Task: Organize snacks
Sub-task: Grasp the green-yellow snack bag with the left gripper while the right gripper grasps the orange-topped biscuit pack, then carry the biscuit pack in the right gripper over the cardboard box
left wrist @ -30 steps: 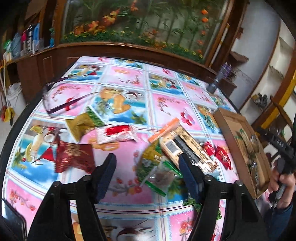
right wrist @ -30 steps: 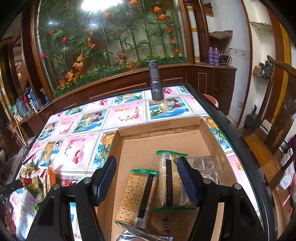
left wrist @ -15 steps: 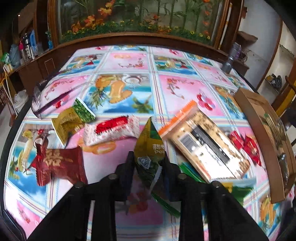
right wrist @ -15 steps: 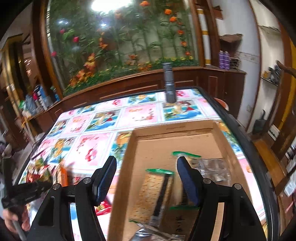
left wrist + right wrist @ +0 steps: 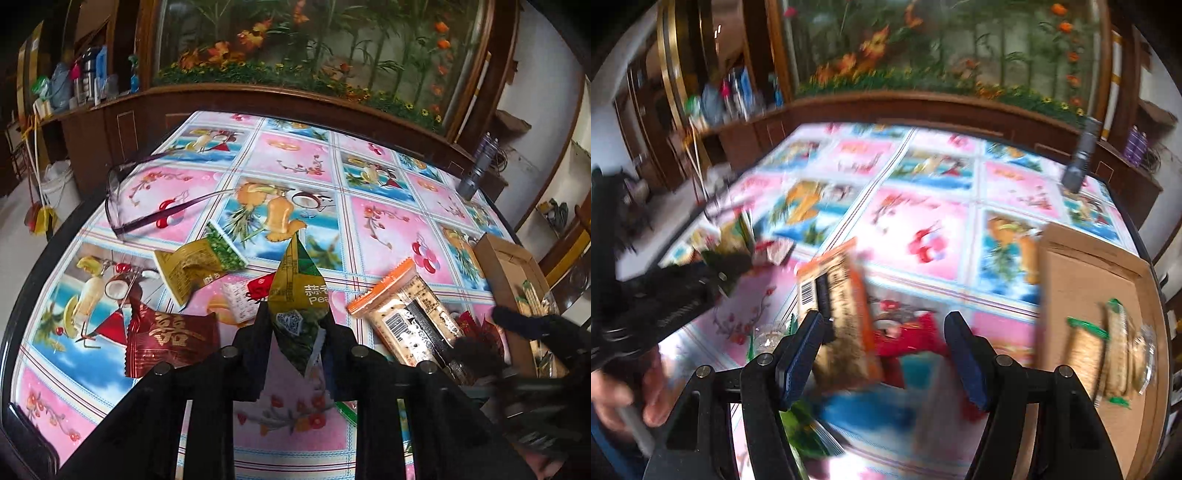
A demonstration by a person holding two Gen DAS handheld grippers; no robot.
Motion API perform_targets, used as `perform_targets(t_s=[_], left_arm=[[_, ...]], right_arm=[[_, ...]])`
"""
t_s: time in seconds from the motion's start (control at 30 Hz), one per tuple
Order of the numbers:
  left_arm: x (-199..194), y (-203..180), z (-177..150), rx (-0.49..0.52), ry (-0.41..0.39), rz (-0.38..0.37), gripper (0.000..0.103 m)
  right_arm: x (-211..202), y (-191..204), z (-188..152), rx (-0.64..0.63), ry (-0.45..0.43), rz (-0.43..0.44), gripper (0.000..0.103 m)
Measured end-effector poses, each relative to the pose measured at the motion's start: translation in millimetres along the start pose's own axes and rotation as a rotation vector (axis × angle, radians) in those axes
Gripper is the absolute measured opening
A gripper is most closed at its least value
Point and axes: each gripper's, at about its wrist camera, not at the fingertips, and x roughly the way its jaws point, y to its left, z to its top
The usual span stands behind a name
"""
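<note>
My left gripper [image 5: 295, 332] is shut on a green and gold pea snack packet [image 5: 300, 306] and holds it up above the table. On the table lie a gold-green packet [image 5: 195, 266], a dark red candy packet [image 5: 168, 341], a white and red packet [image 5: 245, 299] and an orange-ended cracker pack [image 5: 410, 321]. My right gripper [image 5: 882, 350] is open over the cracker pack [image 5: 838, 299] and red packets [image 5: 908, 338]. The cardboard box [image 5: 1071, 280] at the right holds cracker packs [image 5: 1108, 354].
Purple-framed glasses [image 5: 147, 206] lie at the table's far left. A grey flashlight [image 5: 476, 173] stands at the far right edge. The table has a flowered cloth [image 5: 295, 158] and a dark rim. A wooden planter wall runs behind it.
My left gripper closed on the pea packet and lifted it off the table. My right gripper swung left from over the box to above the cracker pack, staying open.
</note>
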Motion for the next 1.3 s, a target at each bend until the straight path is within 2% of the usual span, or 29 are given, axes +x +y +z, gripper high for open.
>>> perform_targets(t_s=[0.17,0.27,0.33,0.37,0.43,0.57,0.63,0.73,0.8,1.03,1.3], left_arm=[[-1.1,3.1,0.6,-0.010,0.000,-0.002,0.023],[-1.5,2.9,0.6,-0.011,0.001,-0.006,0.023],[-2.4,2.6,1.0,-0.012,-0.004,-0.006,0.023],[-3.1,2.7,1.0,-0.013,-0.006,-0.008,0.023],[-3.9,2.8,1.1,-0.015,-0.008,-0.012,0.023],[-5.4,1.0,0.5,-0.007,-0.013,-0.016,0.023],[-7.0,-2.0,-0.1,0.003,-0.019,-0.017,0.023],[-9.7,-5.6,-1.4,0.012,-0.029,-0.026,0.023],[-10.2,-9.7,-2.8,0.019,-0.031,-0.031,0.023],[-11.0,-27.5,-8.0,0.074,-0.041,-0.046,0.023],[-7.3,-28.2,-11.8,0.079,-0.030,-0.036,0.023]], right_arm=[[32.5,32.5,6.8,-0.123,0.072,-0.105,0.072],[38.4,43.7,9.3,-0.165,0.076,-0.127,0.072],[48.0,49.0,5.5,-0.201,0.109,-0.169,0.065],[48.9,49.3,3.6,-0.202,0.097,-0.172,0.062],[47.0,43.1,3.3,-0.164,0.088,-0.165,0.058],[34.9,25.2,2.1,-0.078,0.045,-0.119,0.057],[17.7,13.1,1.2,-0.023,-0.016,-0.077,0.057],[-2.7,-4.1,-1.1,0.041,-0.100,-0.070,0.057],[-12.2,-23.4,-3.7,0.118,-0.147,-0.036,0.057],[-15.7,-67.6,-4.0,0.303,-0.143,0.031,0.057],[-19.7,-67.6,-4.7,0.306,-0.152,0.047,0.057]])
